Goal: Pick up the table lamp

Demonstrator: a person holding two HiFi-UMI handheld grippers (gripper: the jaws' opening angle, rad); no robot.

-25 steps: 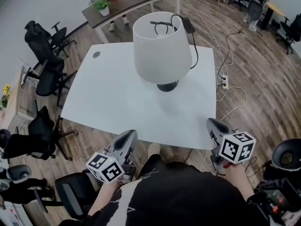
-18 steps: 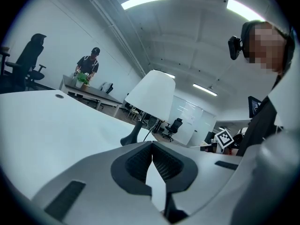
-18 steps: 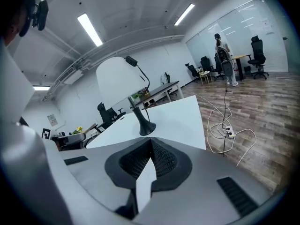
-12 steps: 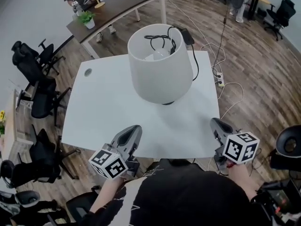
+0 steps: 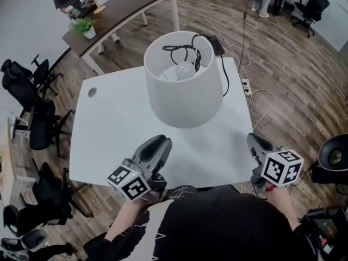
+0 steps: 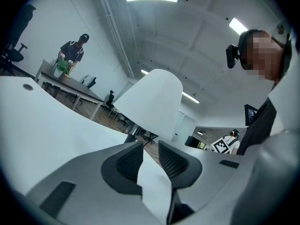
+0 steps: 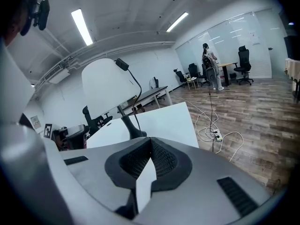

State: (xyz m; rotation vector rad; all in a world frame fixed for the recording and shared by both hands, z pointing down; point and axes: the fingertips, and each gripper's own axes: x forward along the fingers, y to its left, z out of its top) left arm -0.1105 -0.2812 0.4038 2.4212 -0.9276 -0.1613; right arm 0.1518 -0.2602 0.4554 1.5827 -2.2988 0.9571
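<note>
Jaws on the left gripper (image 5: pixel 156 145) have just been opening. They are now part-spread with nothing between them; only the white surface (image 5: pixel 109 129) shows through the gap. Right gripper (image 5: pixel 256 143) has its jaws pressed together, empty.

Table lamp (image 5: pixel 184 86) stands on its base at upper centre of the head view, on the far half of the surface. The shade hides the base from above. Cord (image 5: pixel 224 83) is looped into the top of the shade and runs down its right side toward the floor.

Both grippers sit at the near edge, low in the frame, well apart from the lamp.

Step, as I read it: approach and pre-grasp, no contact yet.

Next: the right jaws need to open and both grippers reach forward. The grip is either the thin stem under the shade or the shade squeezed from both sides; I can't tell which is planned. Risk: cord drag on the lift.
</note>
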